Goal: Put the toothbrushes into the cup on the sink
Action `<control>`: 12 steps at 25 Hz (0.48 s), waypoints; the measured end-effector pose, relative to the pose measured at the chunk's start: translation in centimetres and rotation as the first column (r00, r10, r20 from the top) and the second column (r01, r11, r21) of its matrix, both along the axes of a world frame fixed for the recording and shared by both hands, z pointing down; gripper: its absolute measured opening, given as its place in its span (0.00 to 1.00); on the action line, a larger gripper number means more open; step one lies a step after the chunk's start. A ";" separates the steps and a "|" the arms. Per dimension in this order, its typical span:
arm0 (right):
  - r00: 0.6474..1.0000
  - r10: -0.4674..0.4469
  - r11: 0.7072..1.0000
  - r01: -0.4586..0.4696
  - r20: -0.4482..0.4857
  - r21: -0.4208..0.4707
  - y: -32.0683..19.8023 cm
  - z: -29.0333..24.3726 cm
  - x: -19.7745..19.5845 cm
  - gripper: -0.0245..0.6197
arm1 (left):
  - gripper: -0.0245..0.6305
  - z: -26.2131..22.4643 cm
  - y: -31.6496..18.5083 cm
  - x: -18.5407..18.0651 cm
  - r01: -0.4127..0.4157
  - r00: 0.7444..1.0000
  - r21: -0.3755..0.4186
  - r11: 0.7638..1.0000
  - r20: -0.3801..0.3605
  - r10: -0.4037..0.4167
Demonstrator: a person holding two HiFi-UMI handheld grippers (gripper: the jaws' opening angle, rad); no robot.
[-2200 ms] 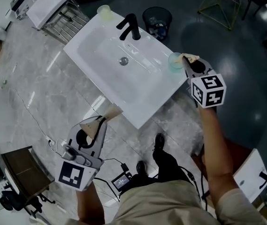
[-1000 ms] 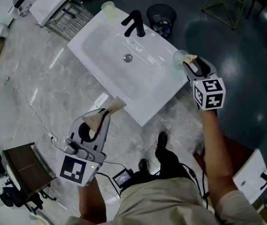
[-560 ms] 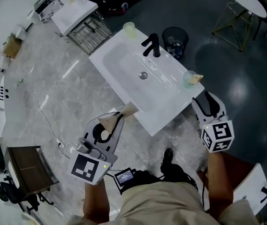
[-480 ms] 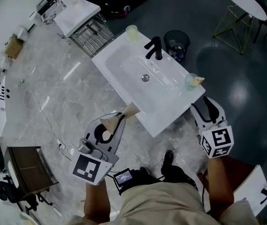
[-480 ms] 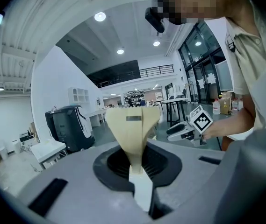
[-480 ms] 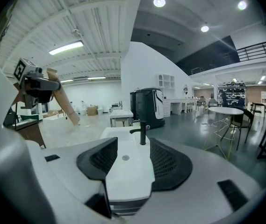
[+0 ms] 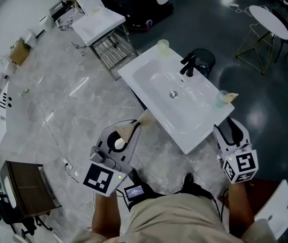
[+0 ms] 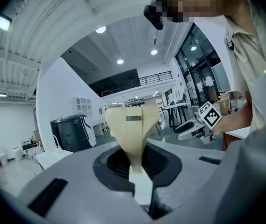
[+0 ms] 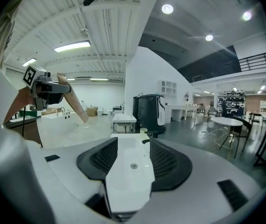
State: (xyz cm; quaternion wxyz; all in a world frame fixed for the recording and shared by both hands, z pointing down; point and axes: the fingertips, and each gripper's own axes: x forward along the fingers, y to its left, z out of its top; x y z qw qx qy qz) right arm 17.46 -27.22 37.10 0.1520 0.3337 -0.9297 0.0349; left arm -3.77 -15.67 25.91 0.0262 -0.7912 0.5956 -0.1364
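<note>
Halfway there: one toothbrush in, one to go
One beige toothbrush is seen leaning in the cup at the sink's right end. The other toothbrush is pinched in the left gripper, off the sink. The right gripper is spread, nothing held.

A cup stands on the sink, right corner; the right hand-held gripper hangs near.
</note>
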 end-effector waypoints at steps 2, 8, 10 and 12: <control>0.999 0.037 0.999 -0.037 -0.011 0.014 1.4 -1.1 -2.0 0.37 | 0.09 -0.8 1.4 -3.2 -0.021 1.000 0.016 1.000 -0.006 0.021; 0.991 0.133 0.989 -0.131 -0.029 0.074 6.4 -4.4 -11.0 0.37 | 0.09 -2.8 5.5 -15.5 -0.073 0.997 0.058 0.996 -0.006 0.073; 0.988 0.150 0.986 -0.147 -0.031 0.081 8.1 -5.2 -14.6 0.37 | 0.09 -3.4 6.7 -19.3 -0.096 0.995 0.071 0.993 -0.002 0.096; 0.986 0.166 0.983 -0.162 -0.034 0.092 9.8 -6.4 -17.8 0.37 | 0.09 -4.2 7.8 -22.5 -0.120 0.993 0.079 0.990 -0.010 0.121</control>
